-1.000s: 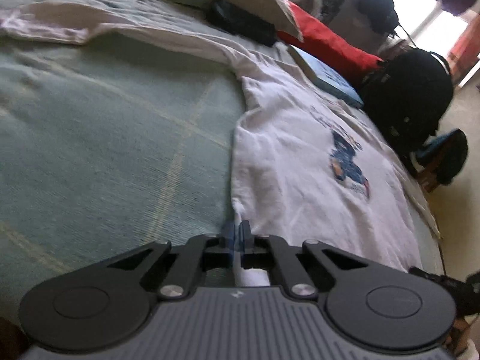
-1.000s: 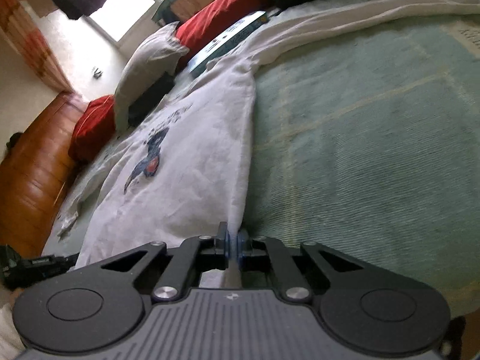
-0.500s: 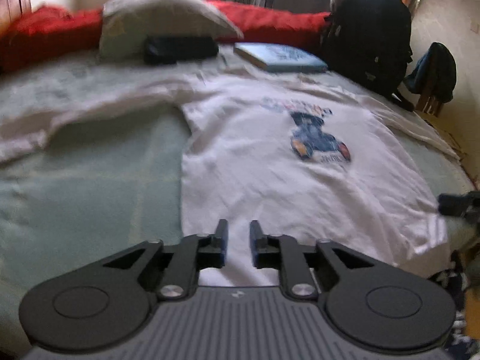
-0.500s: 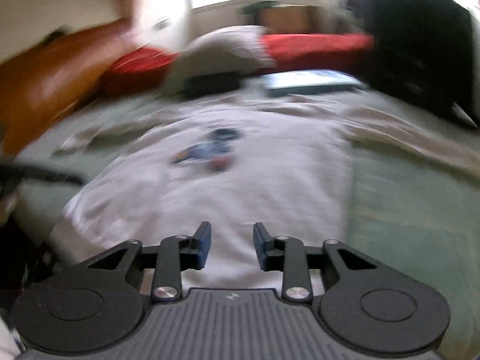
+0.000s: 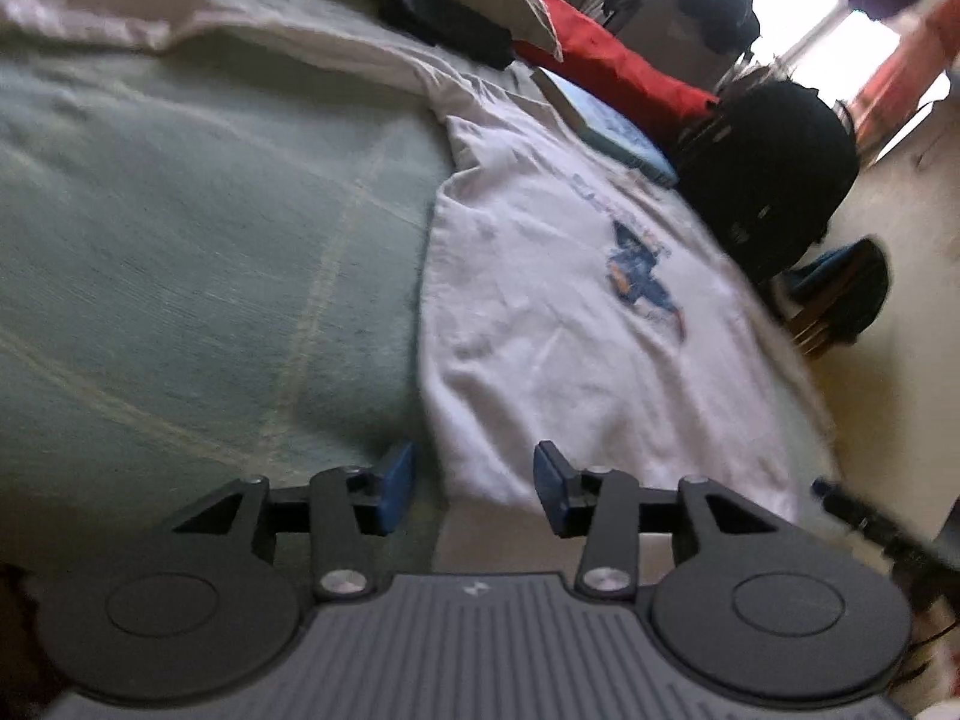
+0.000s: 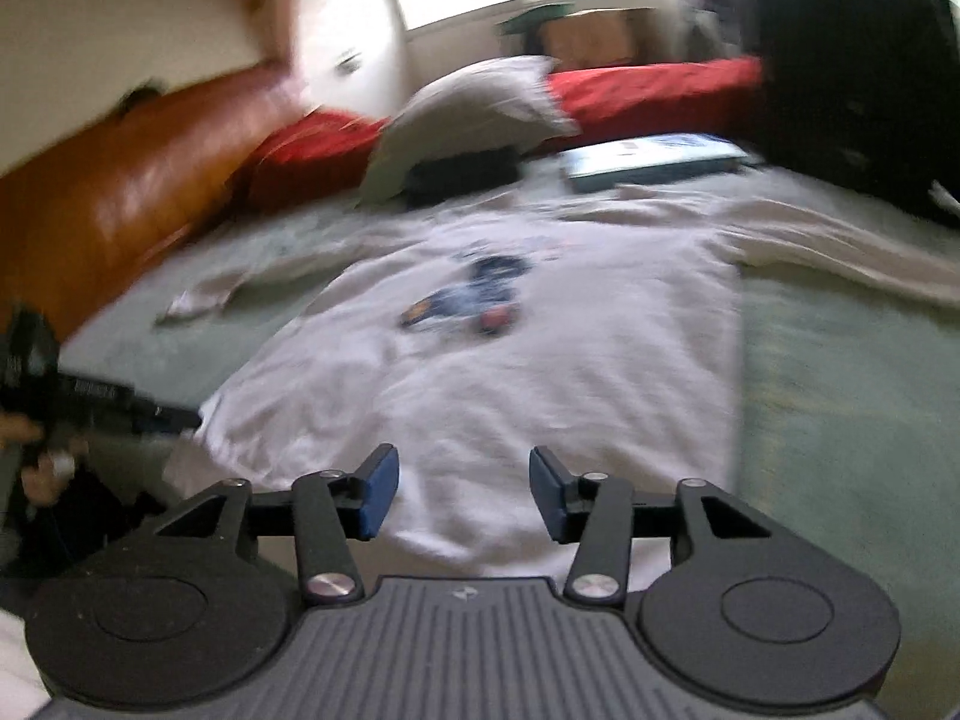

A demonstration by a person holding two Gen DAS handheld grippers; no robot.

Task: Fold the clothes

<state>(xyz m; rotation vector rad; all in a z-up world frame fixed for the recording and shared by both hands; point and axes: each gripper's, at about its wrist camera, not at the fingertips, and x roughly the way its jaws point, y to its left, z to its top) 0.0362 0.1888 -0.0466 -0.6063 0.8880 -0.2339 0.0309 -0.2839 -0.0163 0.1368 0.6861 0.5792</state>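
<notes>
Item, bed: pale green woven bedspread (image 5: 198, 252), bearing all that follows.

Item, my left gripper (image 5: 474, 486): jaws apart, just been opening, nothing pinched; hem edge lies beneath the gap.

Item, white long-sleeved cotton shirt with a blue printed figure (image 5: 576, 312): spread flat, face up, sleeves outstretched. Judged light, limp and prone to wrinkle; best pinched at hem corners or sleeve cuffs.

Item, my right gripper (image 6: 462, 492): jaws apart, just been opening, empty, over the hem.

Item, far side: grey pillow (image 6: 468, 108), red bolster (image 6: 648, 90), blue-covered book (image 6: 654, 159), black backpack (image 6: 852, 66).
</notes>
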